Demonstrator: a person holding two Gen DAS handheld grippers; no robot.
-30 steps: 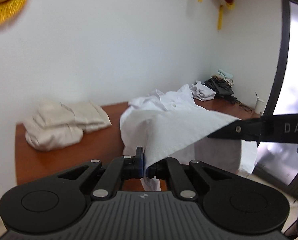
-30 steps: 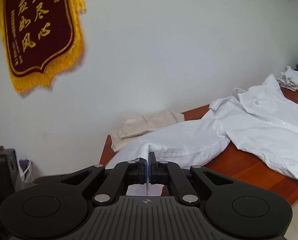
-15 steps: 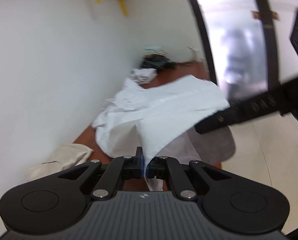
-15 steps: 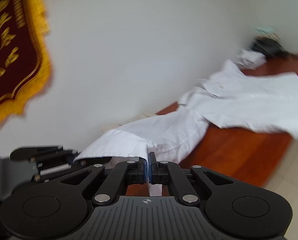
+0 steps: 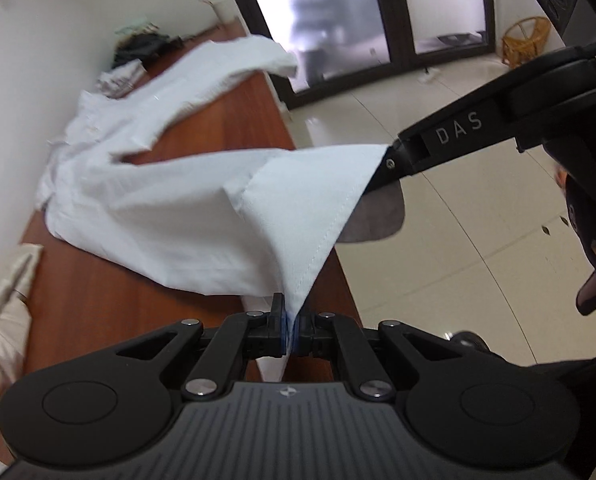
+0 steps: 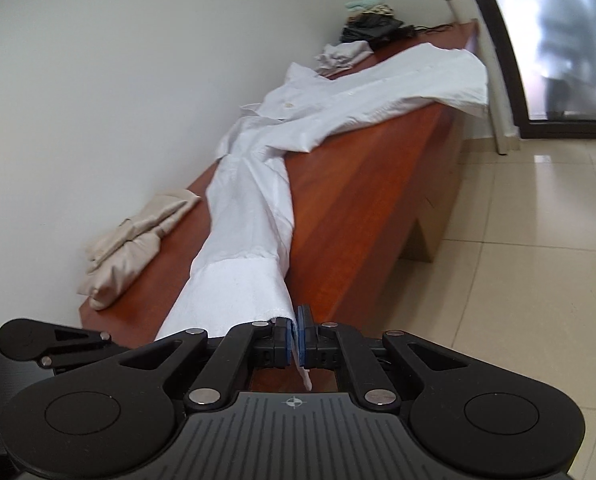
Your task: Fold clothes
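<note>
A white shirt [image 5: 166, 200] lies stretched along a long red-brown wooden table [image 5: 110, 312]. My left gripper [image 5: 292, 326] is shut on a hem corner of the shirt at the near end. My right gripper [image 6: 296, 338] is shut on the cuff of the shirt's sleeve [image 6: 242, 284], pulled out toward me. In the left wrist view the right gripper's fingers [image 5: 409, 156] pinch the other corner of the same cloth edge, held taut above the table's edge. The shirt's body [image 6: 361, 92] lies further along the table.
A folded beige garment [image 6: 138, 236] lies on the table by the wall; it also shows in the left wrist view [image 5: 2, 312]. A crumpled pale garment [image 6: 341, 54] and a dark pile [image 6: 371, 26] sit at the far end. Tiled floor [image 6: 517, 240] and glass doors [image 5: 361, 24] lie to the right.
Both grippers have swung round to face along the table, keeping hold of the shirt. The cloth is now drawn out and taut between them; the wall pennant has left both views.
</note>
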